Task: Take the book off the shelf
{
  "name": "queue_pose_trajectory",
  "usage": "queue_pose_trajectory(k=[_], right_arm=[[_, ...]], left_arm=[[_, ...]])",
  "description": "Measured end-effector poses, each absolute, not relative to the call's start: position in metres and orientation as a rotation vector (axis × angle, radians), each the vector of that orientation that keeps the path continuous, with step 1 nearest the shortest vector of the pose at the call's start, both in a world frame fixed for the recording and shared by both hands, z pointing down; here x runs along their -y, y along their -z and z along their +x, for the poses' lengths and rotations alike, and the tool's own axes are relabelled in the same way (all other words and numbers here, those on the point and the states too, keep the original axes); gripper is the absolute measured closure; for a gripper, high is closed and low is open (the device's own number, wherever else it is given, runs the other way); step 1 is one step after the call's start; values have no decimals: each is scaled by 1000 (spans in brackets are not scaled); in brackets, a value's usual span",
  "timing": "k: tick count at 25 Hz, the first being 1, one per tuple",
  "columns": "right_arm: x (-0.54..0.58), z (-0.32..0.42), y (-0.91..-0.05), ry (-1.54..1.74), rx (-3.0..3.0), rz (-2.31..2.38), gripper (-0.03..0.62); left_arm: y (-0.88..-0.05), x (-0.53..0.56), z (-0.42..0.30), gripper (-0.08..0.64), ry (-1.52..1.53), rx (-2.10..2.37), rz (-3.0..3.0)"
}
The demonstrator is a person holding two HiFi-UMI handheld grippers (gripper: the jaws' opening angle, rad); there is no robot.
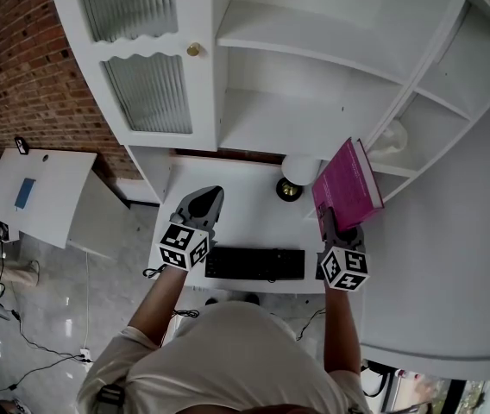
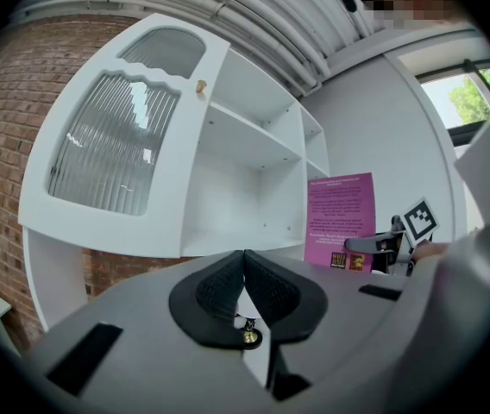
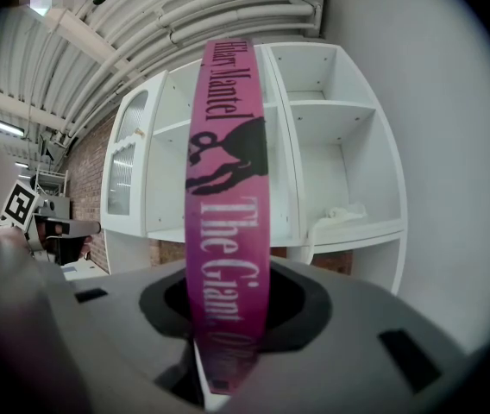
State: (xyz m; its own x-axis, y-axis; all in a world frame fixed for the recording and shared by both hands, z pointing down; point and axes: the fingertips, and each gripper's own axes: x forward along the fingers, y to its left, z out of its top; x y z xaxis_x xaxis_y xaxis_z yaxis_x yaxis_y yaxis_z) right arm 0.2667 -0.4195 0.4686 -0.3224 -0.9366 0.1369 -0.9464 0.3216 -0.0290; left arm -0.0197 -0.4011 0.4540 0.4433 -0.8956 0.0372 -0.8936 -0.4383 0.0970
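Head view: the right gripper [image 1: 329,224] is clamped on the near, lower end of the magenta book [image 1: 347,185]. The book rises ahead of the jaws in front of the white shelf unit [image 1: 301,119], and looks to be clear of its boards. The left gripper [image 1: 205,202] hangs level with the right one, well apart from the book, over the desk [image 1: 249,210], with a black keyboard [image 1: 254,263] just behind it on the person's side.

Left gripper view: its jaws are pressed together with nothing between them – idle. Off to its right the book stands upright, its printed back cover facing this gripper.

Right gripper view: the spine fills the gap between the jaws, both pads squeezing the covers. The long axis runs straight out along the jaws, away from the gripper. The author's name is at the far end and the title runs back toward the jaws, so the book's head points away and its foot is the end held. Beyond it and to the right, a white cloth [image 3: 342,215] lies on an open shelf.

By my reading the lift-out is done – what remains is carrying the book clear. That calls for a firm grip, since the whole length overhangs the jaws and could swing or slip
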Motion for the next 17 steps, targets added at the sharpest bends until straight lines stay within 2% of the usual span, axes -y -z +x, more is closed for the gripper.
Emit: queue_pose_trajectory(k=[17], right_arm=[[426,266,-469,-163,2479,1766,459]], left_arm=[[-456,411,-16,566,38,1596,2578]])
